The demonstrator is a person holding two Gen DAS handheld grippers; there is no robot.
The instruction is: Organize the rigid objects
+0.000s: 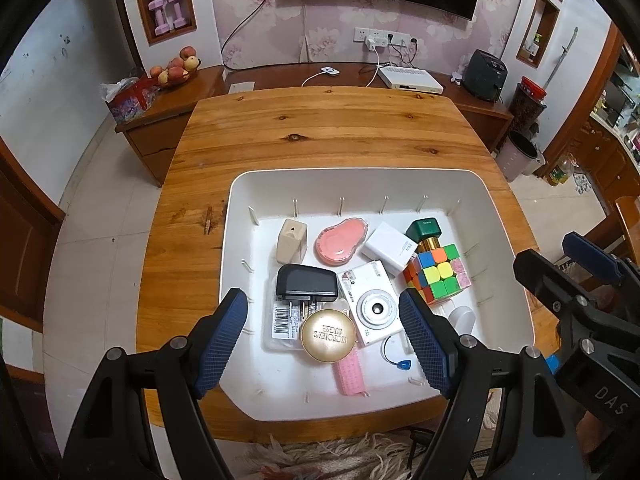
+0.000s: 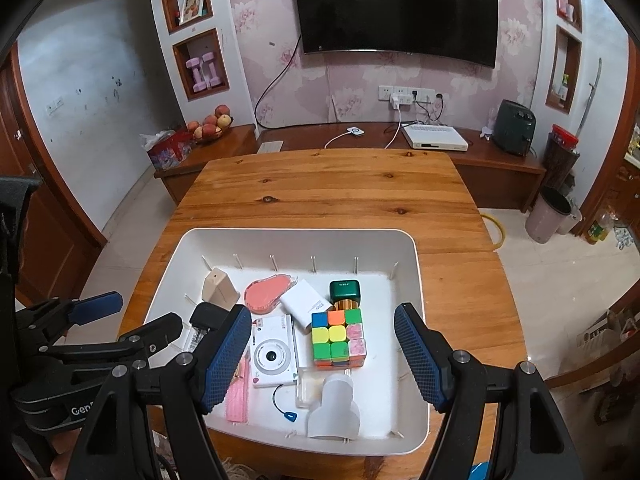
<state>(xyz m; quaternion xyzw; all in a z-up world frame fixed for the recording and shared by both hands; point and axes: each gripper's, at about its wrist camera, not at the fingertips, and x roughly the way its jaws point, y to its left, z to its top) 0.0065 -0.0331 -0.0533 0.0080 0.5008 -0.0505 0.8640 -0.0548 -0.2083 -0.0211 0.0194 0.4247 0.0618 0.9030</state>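
A white bin [image 1: 240,200] [image 2: 416,280] on the wooden table holds several rigid items. Among them are a colourful puzzle cube [image 1: 438,274] [image 2: 338,338], a white toy camera [image 1: 372,308] [image 2: 274,356] and a gold round tin [image 1: 328,334]. A black plug adapter [image 1: 306,282], a pink case [image 1: 340,240], a white charger [image 1: 390,248], a green-capped bottle [image 1: 424,232] and a beige block [image 1: 292,240] lie there too. My left gripper [image 1: 322,296] [image 2: 136,312] hovers open over the bin's near-left part, above the tin. My right gripper [image 2: 323,311] [image 1: 564,260] hovers open over the near-right part, above the cube. Neither touches anything.
Near the bin's front lie a pink ridged piece [image 1: 352,374], a white cup-like part [image 2: 336,408] and a blue tag on a cord [image 2: 291,415]. Bare wooden table [image 1: 320,132] stretches beyond the bin. A low cabinet [image 2: 440,148] with a fruit bowl and electronics stands behind.
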